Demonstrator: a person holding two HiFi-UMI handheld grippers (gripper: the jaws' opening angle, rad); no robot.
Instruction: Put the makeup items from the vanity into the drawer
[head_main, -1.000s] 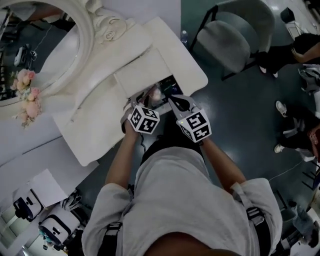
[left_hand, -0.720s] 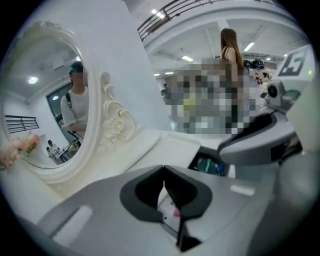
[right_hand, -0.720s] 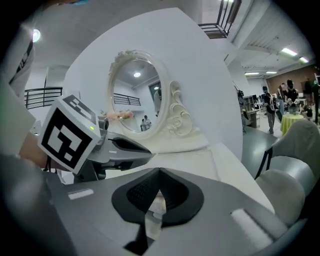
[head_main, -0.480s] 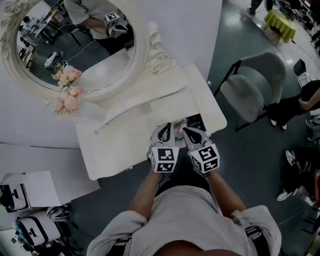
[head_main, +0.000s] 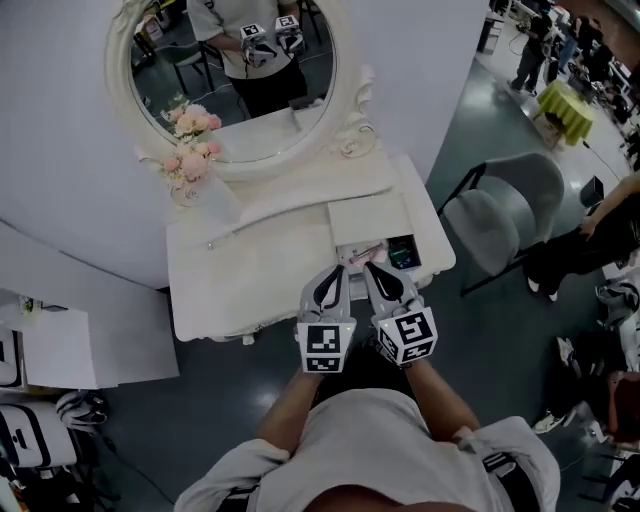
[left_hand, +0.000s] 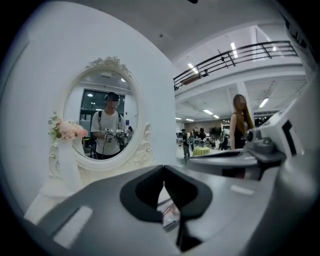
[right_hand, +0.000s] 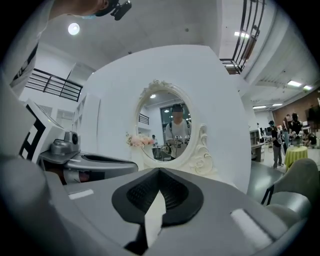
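Holding left gripper (head_main: 332, 272) and right gripper (head_main: 377, 270) clenched on nothing, side by side, you have the open drawer (head_main: 344, 256) straight ahead beneath both tips, makeup items (head_main: 403, 252) inside nearer your right, vanity (head_main: 250, 280) top apparently bare.

You hold two grippers, the left gripper (head_main: 337, 270) and the right gripper (head_main: 371, 267), each with one cube (head_main: 323, 347). Before you stands one vanity (head_main: 255, 270) with one mirror (head_main: 300, 95), one vase (head_main: 215, 200) of pink flowers and one open drawer (head_main: 385, 259). In the drawer you can count two items: one pink (head_main: 362, 254), one teal (head_main: 404, 252). To your right there is one chair (head_main: 500, 215), one person (head_main: 585, 245) near it and one green table (head_main: 560, 100). The people further back are too small to count.
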